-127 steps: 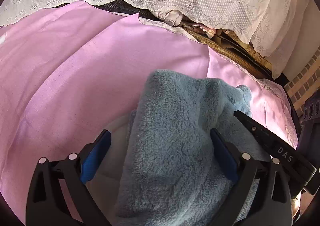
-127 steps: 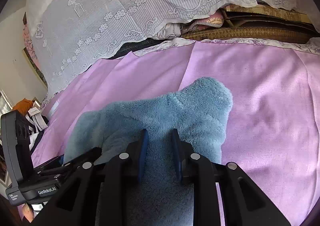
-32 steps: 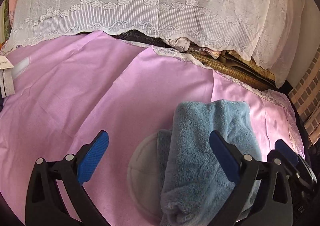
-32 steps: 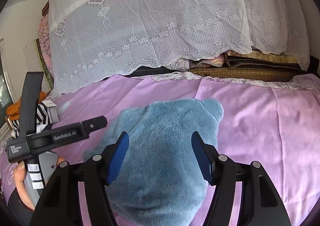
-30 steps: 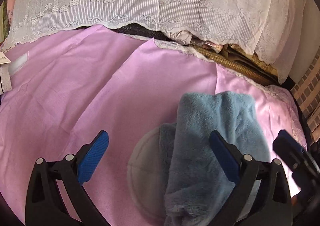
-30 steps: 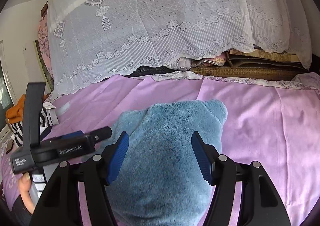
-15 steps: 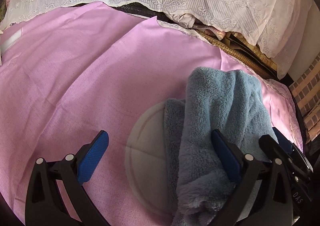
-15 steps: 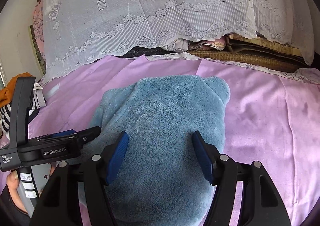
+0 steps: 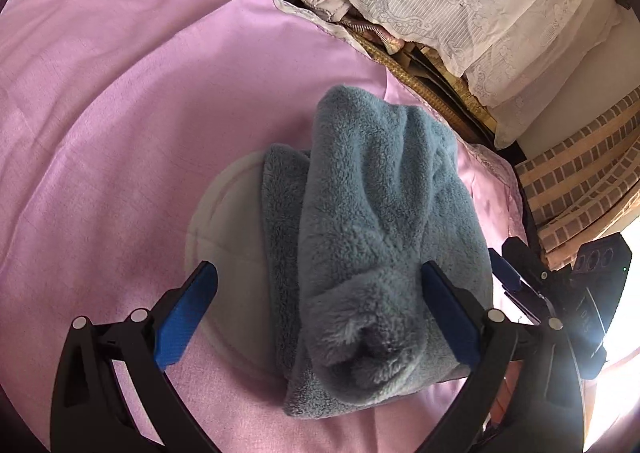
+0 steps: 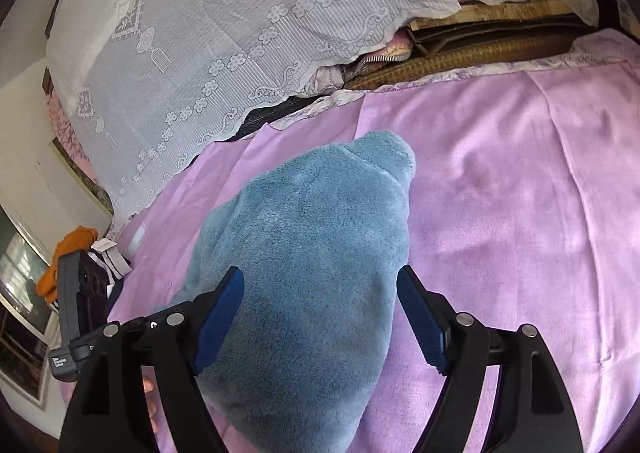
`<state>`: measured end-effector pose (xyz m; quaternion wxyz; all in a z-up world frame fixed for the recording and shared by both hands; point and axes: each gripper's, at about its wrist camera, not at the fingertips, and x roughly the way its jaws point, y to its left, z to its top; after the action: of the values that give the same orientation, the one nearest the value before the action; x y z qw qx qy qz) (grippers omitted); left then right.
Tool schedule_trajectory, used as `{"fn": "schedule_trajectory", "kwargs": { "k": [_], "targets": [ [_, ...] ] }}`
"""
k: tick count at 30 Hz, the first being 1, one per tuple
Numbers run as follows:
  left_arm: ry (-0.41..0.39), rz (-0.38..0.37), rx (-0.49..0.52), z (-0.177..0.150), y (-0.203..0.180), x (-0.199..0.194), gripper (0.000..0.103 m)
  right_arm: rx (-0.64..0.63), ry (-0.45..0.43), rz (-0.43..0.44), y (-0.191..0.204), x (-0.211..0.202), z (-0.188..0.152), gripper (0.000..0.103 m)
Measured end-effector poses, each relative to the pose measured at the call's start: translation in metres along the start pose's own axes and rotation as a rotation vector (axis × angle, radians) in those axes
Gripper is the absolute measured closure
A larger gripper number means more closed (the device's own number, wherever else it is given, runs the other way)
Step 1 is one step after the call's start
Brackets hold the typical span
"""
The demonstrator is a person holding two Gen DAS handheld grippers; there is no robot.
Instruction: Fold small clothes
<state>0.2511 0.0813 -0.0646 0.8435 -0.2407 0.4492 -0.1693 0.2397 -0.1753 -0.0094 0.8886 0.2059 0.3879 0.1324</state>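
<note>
The folded fluffy blue fleece garment (image 9: 380, 221) lies near the pink bedsheet's (image 9: 120, 113) right edge between both grippers' wide-open, empty jaws, the right gripper's (image 10: 320, 317) having just been opening, the left gripper (image 9: 320, 313) alongside.

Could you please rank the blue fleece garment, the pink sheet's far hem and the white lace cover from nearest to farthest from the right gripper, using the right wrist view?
1. Blue fleece garment: between the right gripper fingers.
2. Pink sheet's far hem: beyond the garment, mid-picture.
3. White lace cover: draped behind the hem, at the top.

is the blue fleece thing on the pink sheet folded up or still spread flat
Folded. The blue fleece garment lies doubled into a thick bundle on the pink sheet, layers stacked, with a rolled end showing nearest the left camera.
</note>
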Motion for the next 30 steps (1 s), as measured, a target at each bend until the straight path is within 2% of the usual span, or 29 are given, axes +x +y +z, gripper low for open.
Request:
{"fn": "schedule_trajectory", "kwargs": {
  "k": [5,13,19,25,30],
  "targets": [
    [0.052,-0.091,-0.052,-0.007,0.007,0.002,0.005,0.069,0.048,0.06,-0.01,0.001,-0.009,0.022],
    [0.116,-0.24,-0.074,-0.021,0.004,0.006,0.005,0.194,0.127,0.169,-0.028,0.006,-0.034,0.022],
    [0.121,-0.237,-0.059,-0.025,0.0,0.011,0.005,0.3,0.168,0.248,-0.042,0.016,-0.049,0.02],
    [0.109,-0.264,-0.069,-0.024,0.001,0.015,0.005,0.293,0.171,0.276,-0.036,0.023,-0.052,0.017],
    [0.107,-0.251,-0.048,-0.021,-0.008,0.025,0.005,0.249,0.18,0.288,-0.029,0.035,-0.052,0.007]
  ]
}}
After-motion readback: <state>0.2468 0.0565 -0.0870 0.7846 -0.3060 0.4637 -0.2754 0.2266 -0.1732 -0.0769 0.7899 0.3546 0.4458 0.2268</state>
